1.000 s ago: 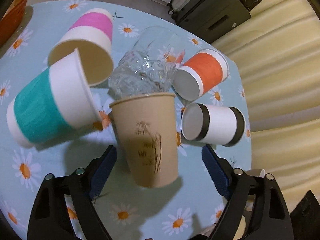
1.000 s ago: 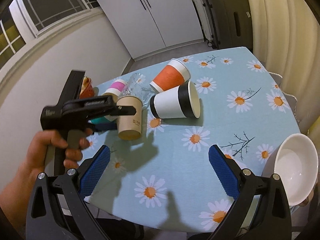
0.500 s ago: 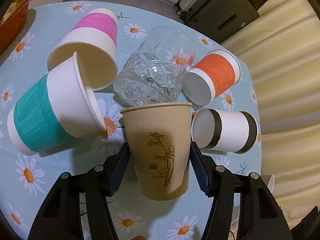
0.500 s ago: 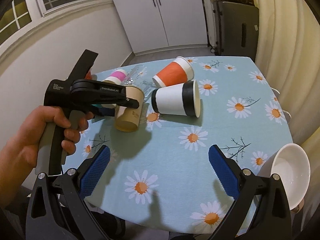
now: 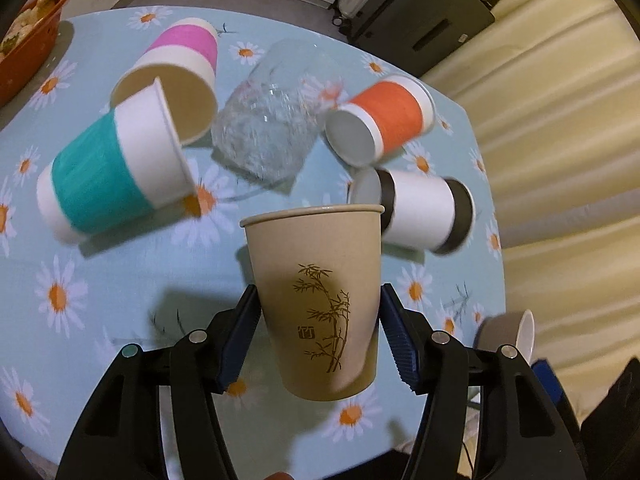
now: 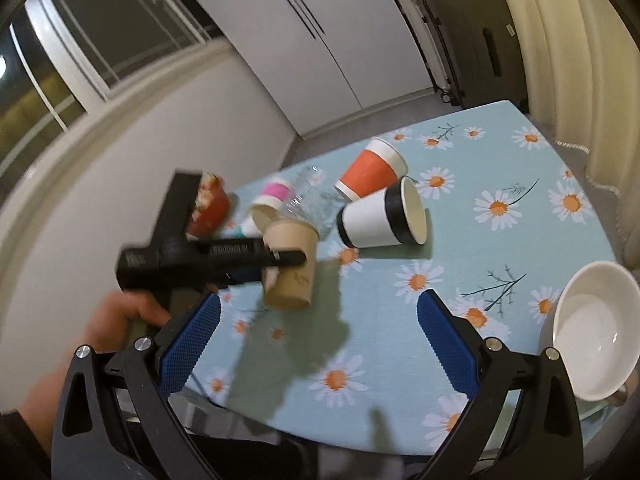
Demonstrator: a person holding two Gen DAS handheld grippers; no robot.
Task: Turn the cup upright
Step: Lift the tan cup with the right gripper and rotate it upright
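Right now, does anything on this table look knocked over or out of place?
Yes. Four paper cups lie on their sides: teal, pink, orange and black-banded, plus a toppled glass. The left gripper grips the tan cup.

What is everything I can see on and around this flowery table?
Tan paper cup with bamboo print: one, clamped in the left tool, rim up, off the cloth.
Teal-banded paper cup: one, on its side, far left.
Pink-banded paper cup: one, on its side, behind the teal one.
Clear cut-glass tumbler: one, on its side, centre.
Orange-banded paper cup: one, on its side.
Black-banded white paper cup: one, on its side.
White ceramic bowl: one, right table edge.
Red basket: one, holding food, far corner.
Daisy-print tablecloth: pale blue.
Left tool: black, blue pads.
Right tool: open, holding nothing.
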